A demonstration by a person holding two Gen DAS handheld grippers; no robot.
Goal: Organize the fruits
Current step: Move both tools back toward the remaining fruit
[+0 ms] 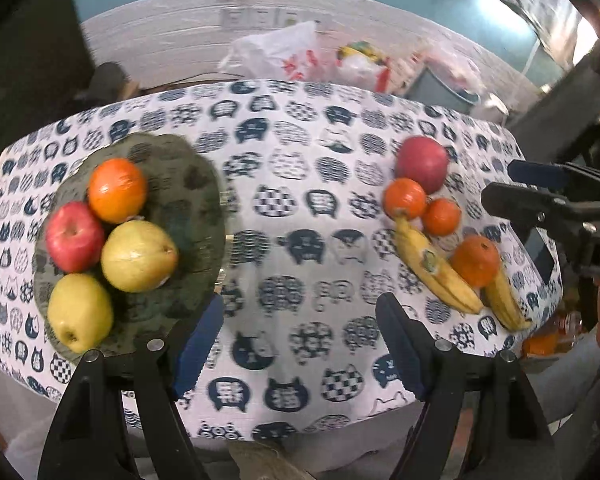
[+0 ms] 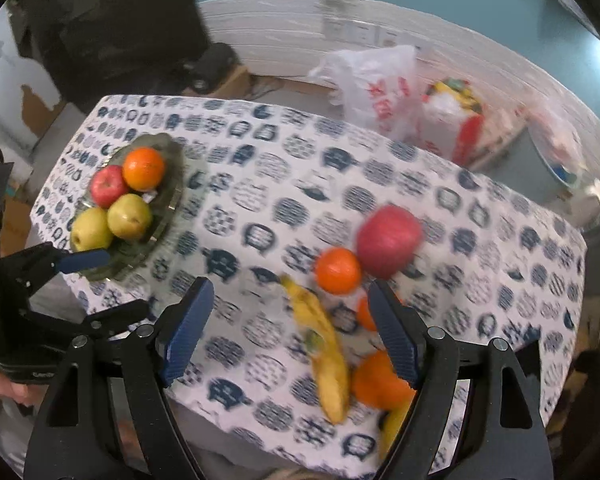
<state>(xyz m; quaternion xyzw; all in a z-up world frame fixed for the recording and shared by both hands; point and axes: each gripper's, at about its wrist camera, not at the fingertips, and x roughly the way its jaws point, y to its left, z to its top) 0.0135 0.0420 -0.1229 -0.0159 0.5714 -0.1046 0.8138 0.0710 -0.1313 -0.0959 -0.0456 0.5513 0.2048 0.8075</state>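
A dark glass plate (image 1: 188, 184) at the table's left holds an orange (image 1: 117, 190), a red apple (image 1: 74, 237) and two yellow-green pears (image 1: 139, 256). At the right lie a red apple (image 1: 421, 163), two small oranges (image 1: 405, 198), a larger orange (image 1: 475, 261) and two bananas (image 1: 436, 268). My left gripper (image 1: 300, 344) hangs open above the table's middle, nothing between its fingers. My right gripper (image 2: 290, 332) is open above the loose fruit; one banana (image 2: 326, 350) shows between its fingers, which are not touching it. The plate (image 2: 170, 188) appears far left in the right wrist view.
The table wears a white cloth with dark cat prints (image 1: 300, 208). Behind it stand plastic bags (image 1: 280, 54) and a bin (image 1: 444, 92) against a white wall. The right gripper (image 1: 512, 184) enters the left wrist view at the right edge.
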